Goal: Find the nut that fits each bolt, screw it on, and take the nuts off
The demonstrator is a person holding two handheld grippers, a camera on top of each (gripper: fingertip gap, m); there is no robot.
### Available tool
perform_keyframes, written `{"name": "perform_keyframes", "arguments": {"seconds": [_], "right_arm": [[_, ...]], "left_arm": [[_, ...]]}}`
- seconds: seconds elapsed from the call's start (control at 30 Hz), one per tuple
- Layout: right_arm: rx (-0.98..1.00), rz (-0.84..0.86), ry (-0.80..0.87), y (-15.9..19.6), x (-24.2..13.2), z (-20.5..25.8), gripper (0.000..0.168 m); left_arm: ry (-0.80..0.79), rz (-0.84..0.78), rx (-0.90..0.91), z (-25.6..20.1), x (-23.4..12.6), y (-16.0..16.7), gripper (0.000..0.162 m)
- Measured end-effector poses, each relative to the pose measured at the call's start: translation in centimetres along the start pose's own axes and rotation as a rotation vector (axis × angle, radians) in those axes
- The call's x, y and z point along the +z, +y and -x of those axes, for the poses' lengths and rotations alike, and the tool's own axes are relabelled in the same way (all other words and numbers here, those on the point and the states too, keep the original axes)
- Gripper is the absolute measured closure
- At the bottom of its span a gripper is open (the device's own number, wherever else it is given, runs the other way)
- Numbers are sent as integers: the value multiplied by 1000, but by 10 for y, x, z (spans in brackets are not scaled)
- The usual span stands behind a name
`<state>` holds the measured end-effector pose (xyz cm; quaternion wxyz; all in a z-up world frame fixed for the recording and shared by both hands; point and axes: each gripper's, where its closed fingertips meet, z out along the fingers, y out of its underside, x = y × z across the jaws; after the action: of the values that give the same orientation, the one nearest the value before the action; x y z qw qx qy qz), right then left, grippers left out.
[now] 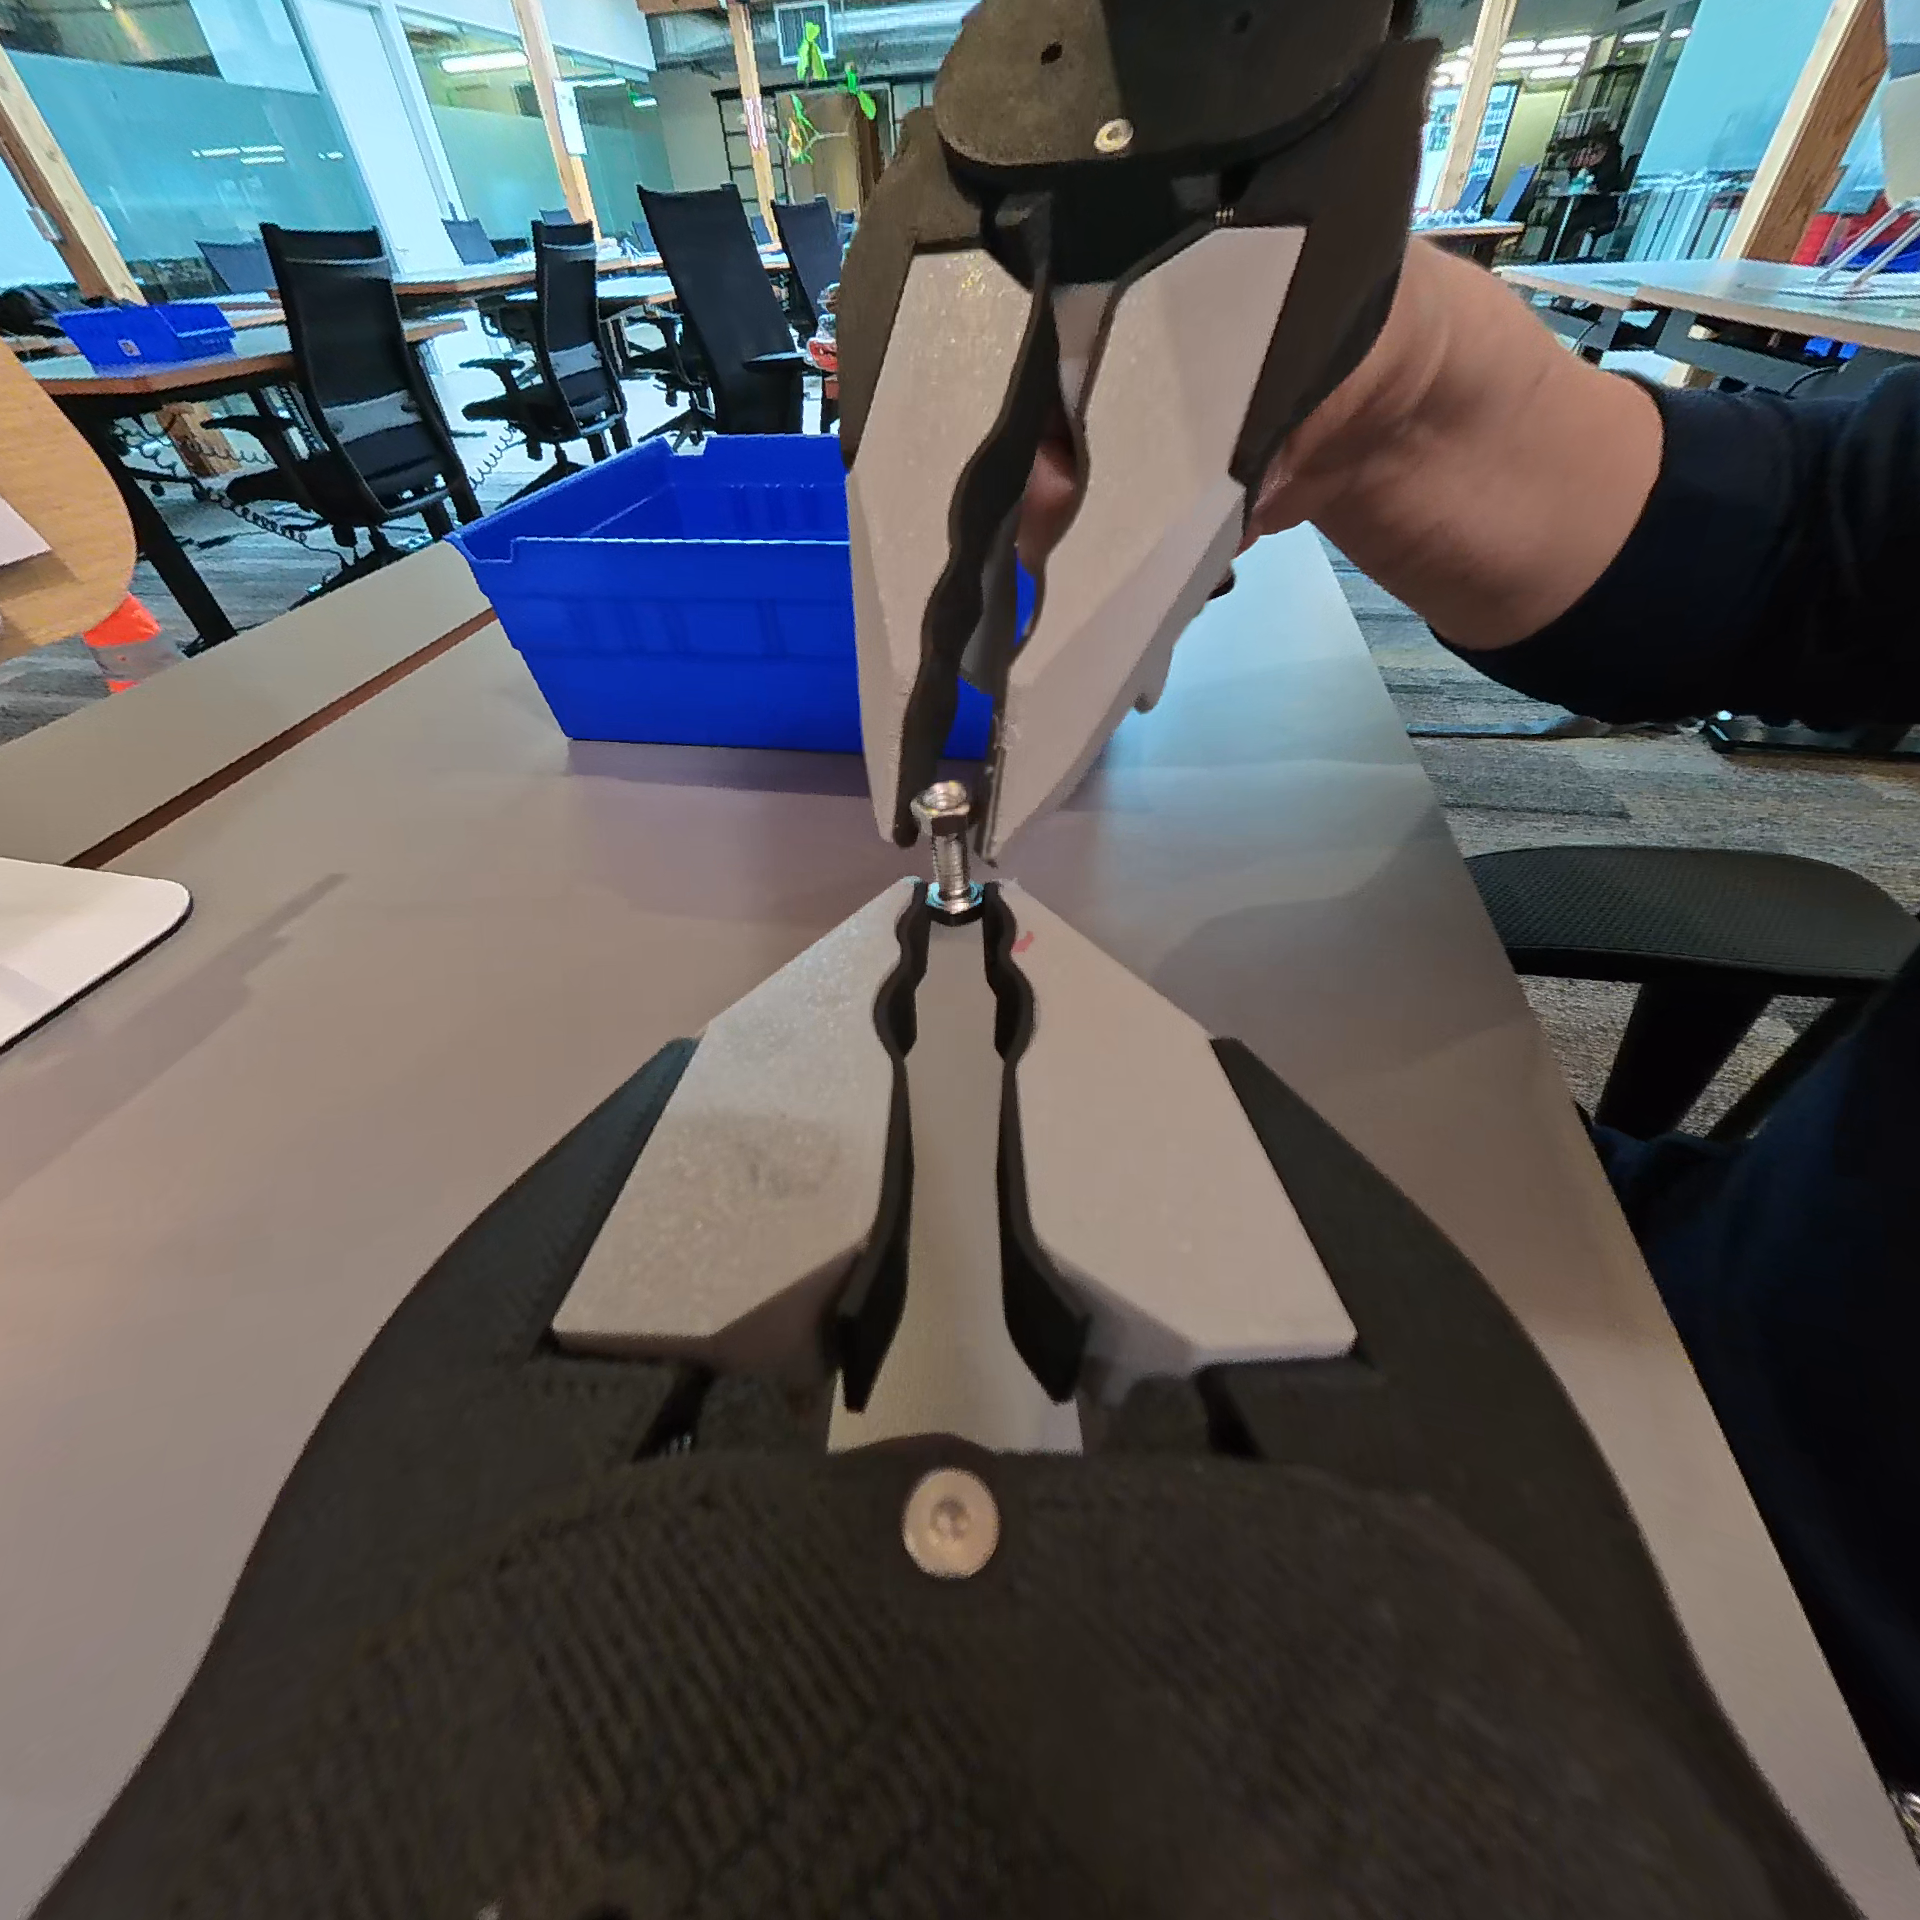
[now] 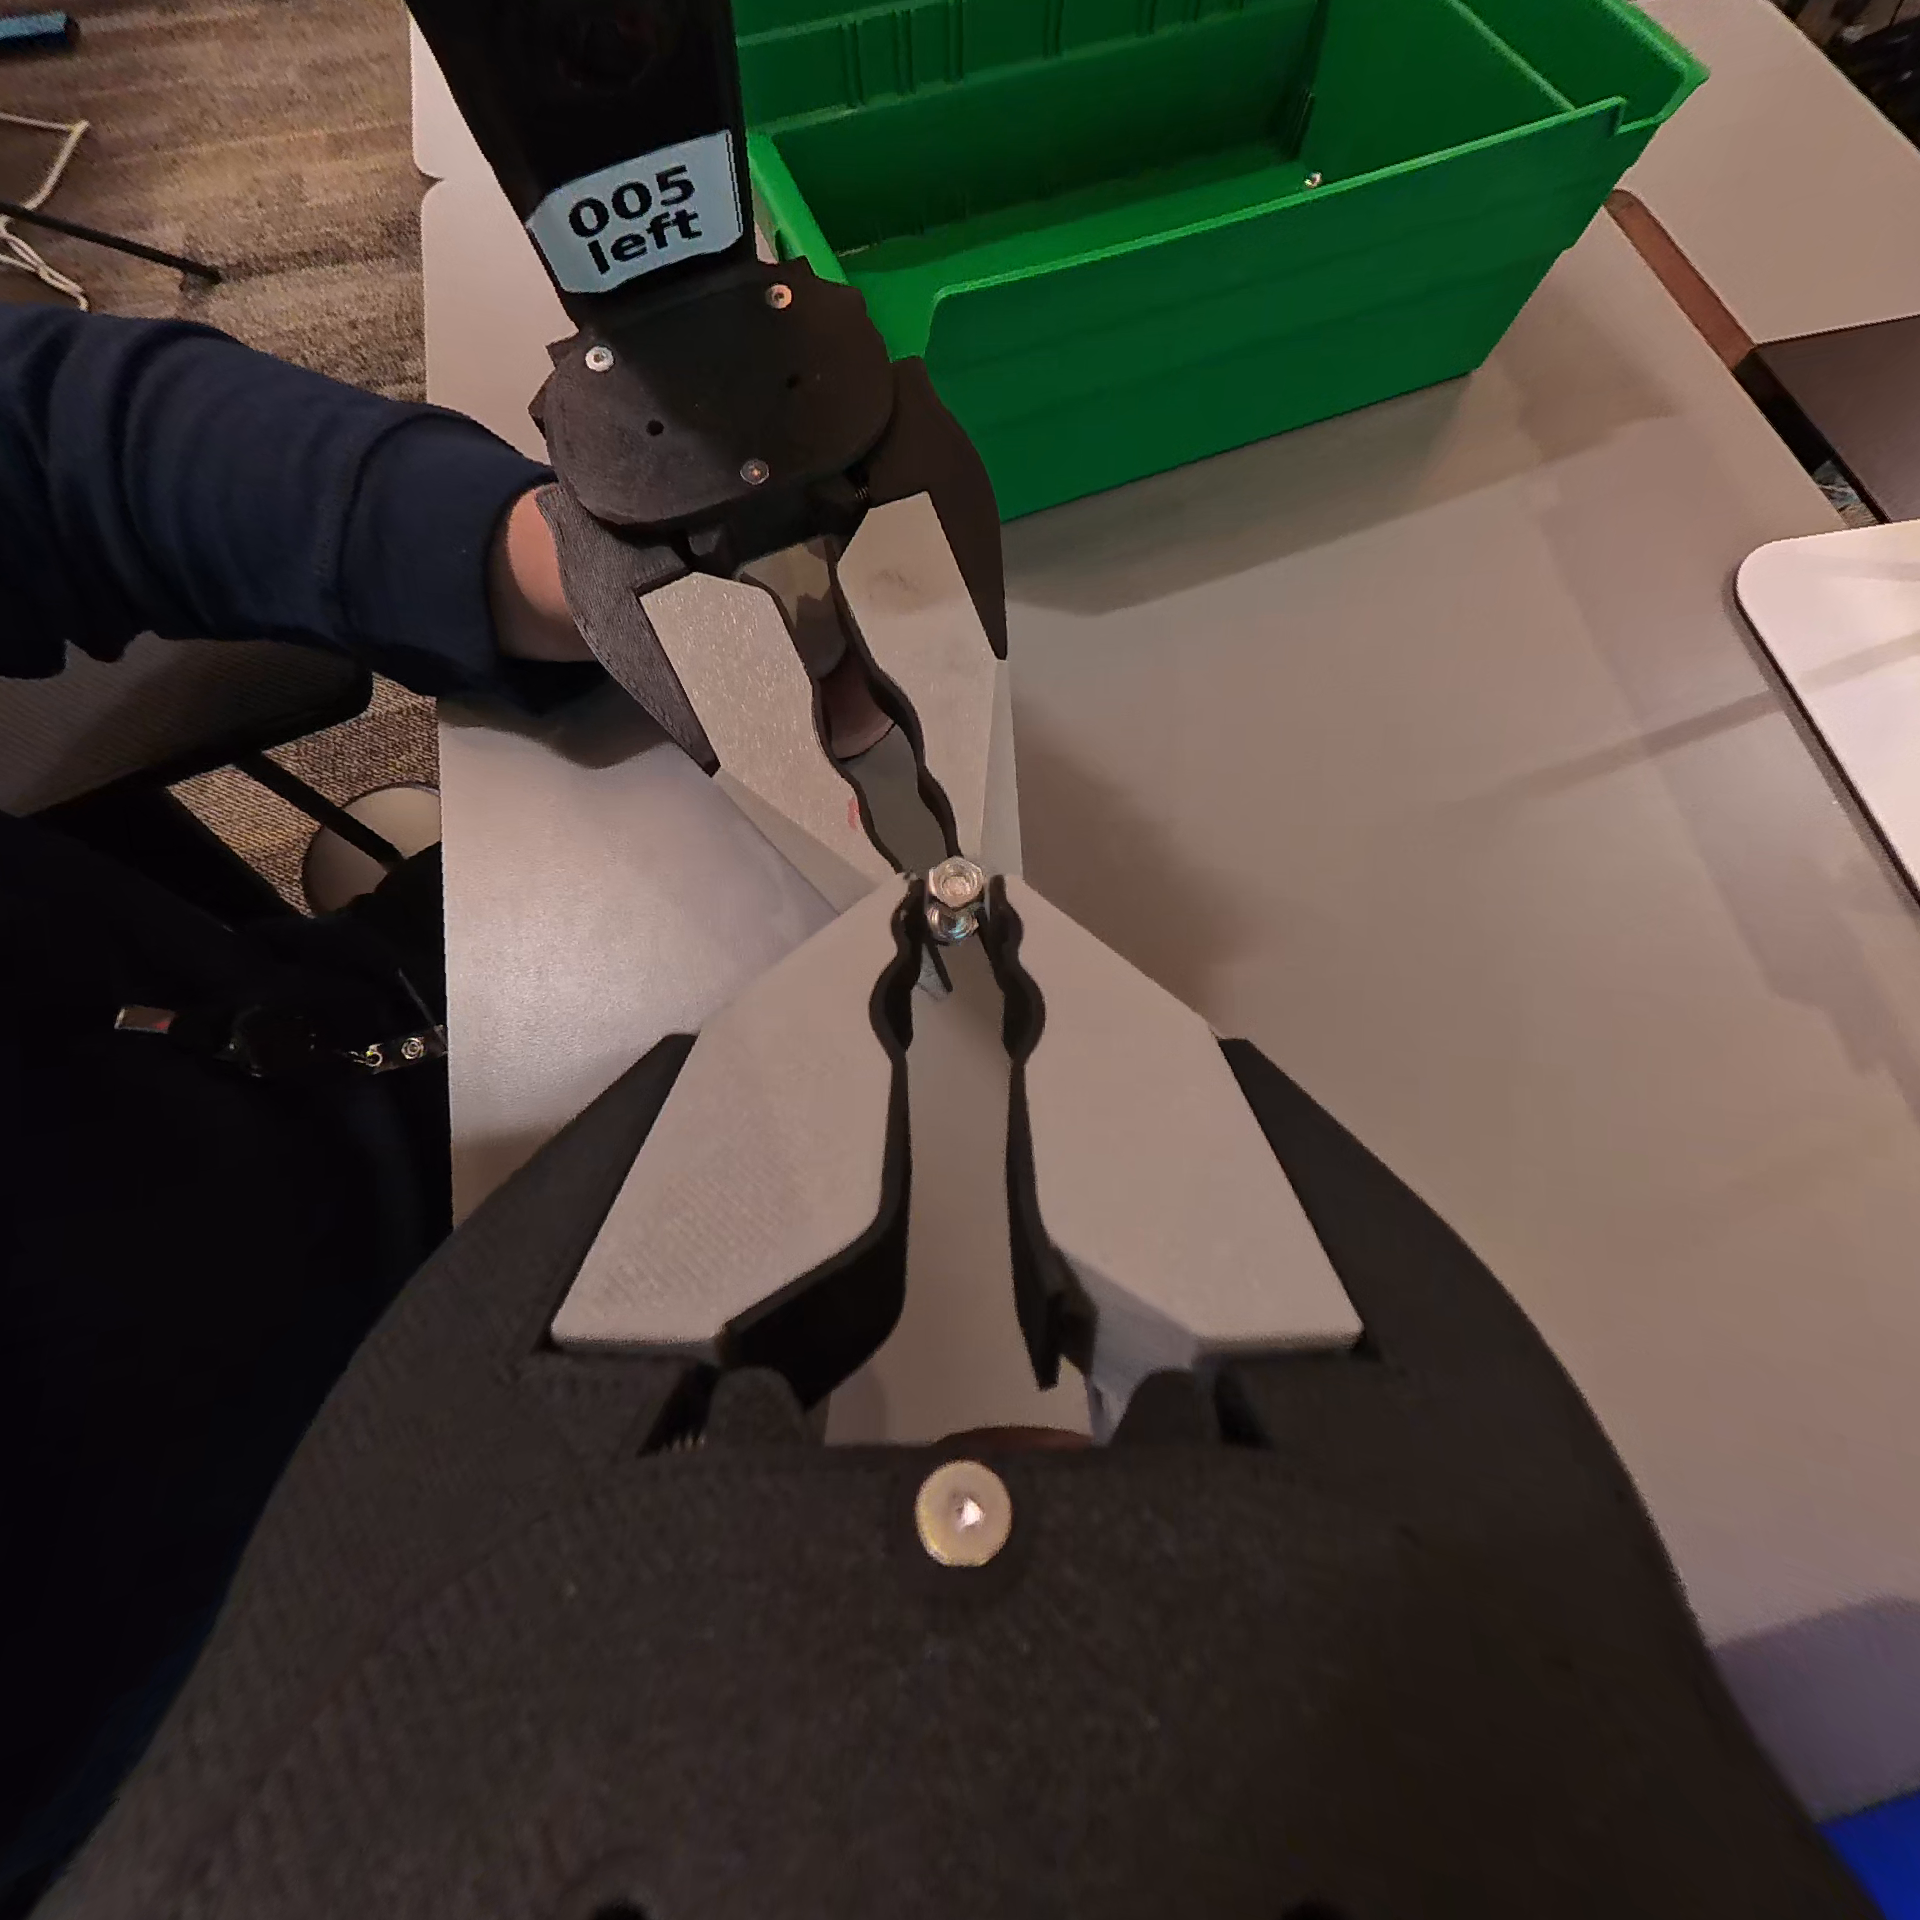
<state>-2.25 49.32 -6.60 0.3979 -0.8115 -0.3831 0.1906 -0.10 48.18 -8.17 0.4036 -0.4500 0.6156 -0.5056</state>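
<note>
The small silver steel bolt [image 1: 943, 844] with its threaded shank is held in the air above the grey bench [image 1: 416, 935], stretched between the two tools. In the left wrist view the left gripper [image 1: 948, 906] has its fingers narrowed onto a small hexagonal silver nut [image 1: 948, 896] at the near end of the shank. The right gripper [image 1: 943, 826] comes down from the far side, fingers closed narrow on the bolt's head end.

The right wrist view shows the same pinch from the other side: right gripper [image 2: 951, 902], left gripper [image 2: 954, 871], and hex metal [image 2: 954, 881] between the tips. Which piece sits in front there I cannot tell.

The step in hand looks like turning the nut along the thread. To do it well:
- Keep both tools on one axis, so the thread does not bind.
- Hold one side fixed and rotate only the other.
- Regrip in short turns, never loosening both at once.
- Stay over the bench, near the blue plastic bin [image 1: 665, 603] and the green plastic bin [image 2: 1195, 239], so a dropped part is easily found.
</note>
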Motion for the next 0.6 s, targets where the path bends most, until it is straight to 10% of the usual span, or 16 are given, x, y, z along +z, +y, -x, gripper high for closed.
{"name": "perform_keyframes", "arguments": {"seconds": [0.6], "right_arm": [[15,-438,-119,-18,-17,21,127]], "left_arm": [[79,-45,-1,-14,-1,-7,154]]}}
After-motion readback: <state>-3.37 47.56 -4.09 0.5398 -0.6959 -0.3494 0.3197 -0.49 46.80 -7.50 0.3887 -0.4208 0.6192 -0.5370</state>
